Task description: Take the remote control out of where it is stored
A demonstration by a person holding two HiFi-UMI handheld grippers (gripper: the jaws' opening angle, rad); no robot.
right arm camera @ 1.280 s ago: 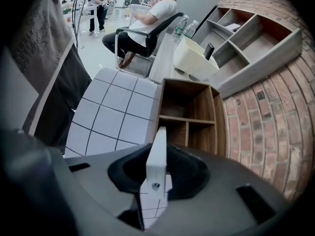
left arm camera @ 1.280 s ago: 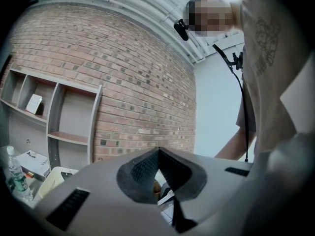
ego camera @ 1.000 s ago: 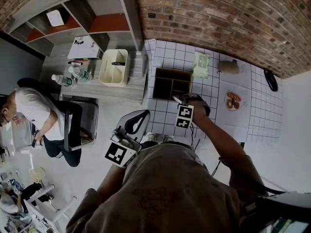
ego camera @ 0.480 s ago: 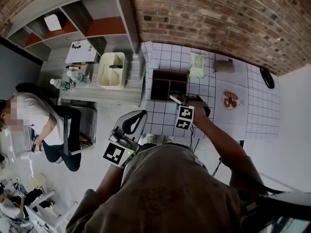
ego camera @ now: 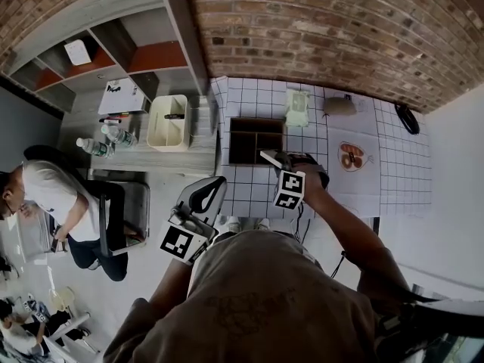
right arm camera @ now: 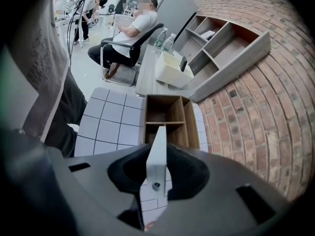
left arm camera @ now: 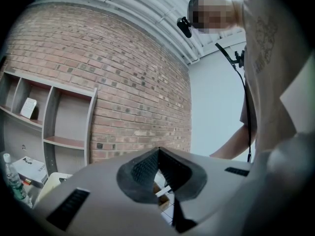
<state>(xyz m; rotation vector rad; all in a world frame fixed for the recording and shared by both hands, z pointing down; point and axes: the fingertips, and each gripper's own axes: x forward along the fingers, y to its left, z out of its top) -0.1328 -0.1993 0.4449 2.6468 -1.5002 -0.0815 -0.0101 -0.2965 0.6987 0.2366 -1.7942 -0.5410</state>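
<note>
Remote [right arm camera: 157,154] barely moved, in right hand-held gripper [ego camera: 280,159]

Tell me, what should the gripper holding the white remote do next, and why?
Probably carry it to the side and lower it onto the tiled tabletop. The right gripper is shut on the remote control, which is already out of the wooden box, so only setting it down seems left.

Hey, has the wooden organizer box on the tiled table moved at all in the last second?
No. The wooden organizer box sits the same as before against the grid lines of the table and the pale green packet; only the head view itself shifted.
</note>
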